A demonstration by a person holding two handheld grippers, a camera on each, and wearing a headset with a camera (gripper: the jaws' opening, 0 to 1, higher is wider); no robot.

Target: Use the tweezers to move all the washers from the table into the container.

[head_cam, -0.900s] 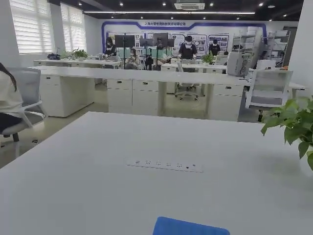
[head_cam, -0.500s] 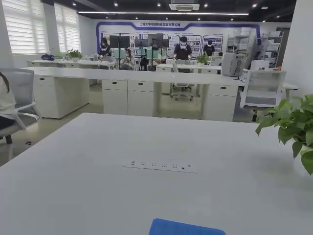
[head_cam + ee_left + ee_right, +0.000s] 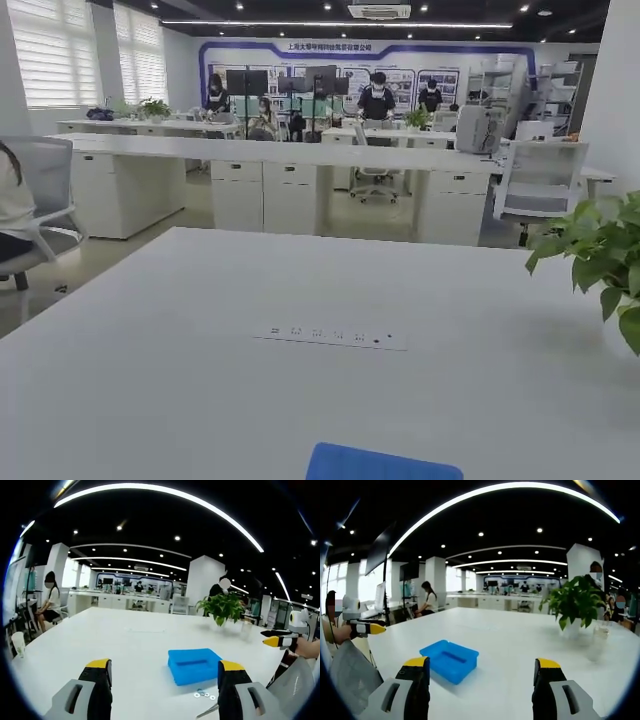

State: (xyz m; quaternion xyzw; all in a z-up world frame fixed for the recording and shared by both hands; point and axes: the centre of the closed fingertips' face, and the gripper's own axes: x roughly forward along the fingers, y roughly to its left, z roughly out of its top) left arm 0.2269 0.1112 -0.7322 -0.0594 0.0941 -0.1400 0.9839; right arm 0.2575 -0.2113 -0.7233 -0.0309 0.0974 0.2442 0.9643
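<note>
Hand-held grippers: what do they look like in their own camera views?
The left hand-held gripper has two black jaws capped with yellow tips, each rising from a light grey housing with a slotted opening. The right hand-held gripper looks the same: black jaws, yellow tips, grey slotted housings.
</note>
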